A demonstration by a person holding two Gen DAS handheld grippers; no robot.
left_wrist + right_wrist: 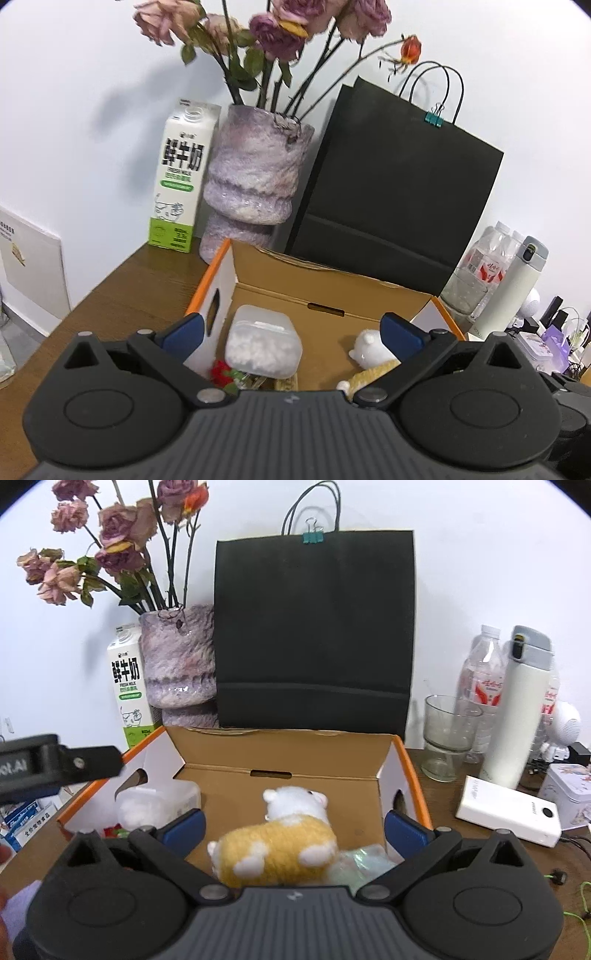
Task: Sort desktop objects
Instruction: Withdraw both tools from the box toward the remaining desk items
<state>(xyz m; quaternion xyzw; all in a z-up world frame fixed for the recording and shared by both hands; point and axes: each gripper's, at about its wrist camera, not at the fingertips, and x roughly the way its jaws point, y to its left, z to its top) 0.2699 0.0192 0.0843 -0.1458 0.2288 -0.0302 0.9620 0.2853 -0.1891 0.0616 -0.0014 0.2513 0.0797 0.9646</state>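
The left gripper [291,332] points forward and slightly downward, its blue-padded fingers [183,332] spread wide with nothing pressed between them. The right gripper [295,829] is tilted the same way, its jaws equally wide apart and holding nothing. From the right wrist view, the left gripper's dark body juts in at the left edge.

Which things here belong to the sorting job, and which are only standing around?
Job: cardboard box, plush toy, plastic container, both open tools, left and right.
Standing around: vase, milk carton, black bag, white flask.
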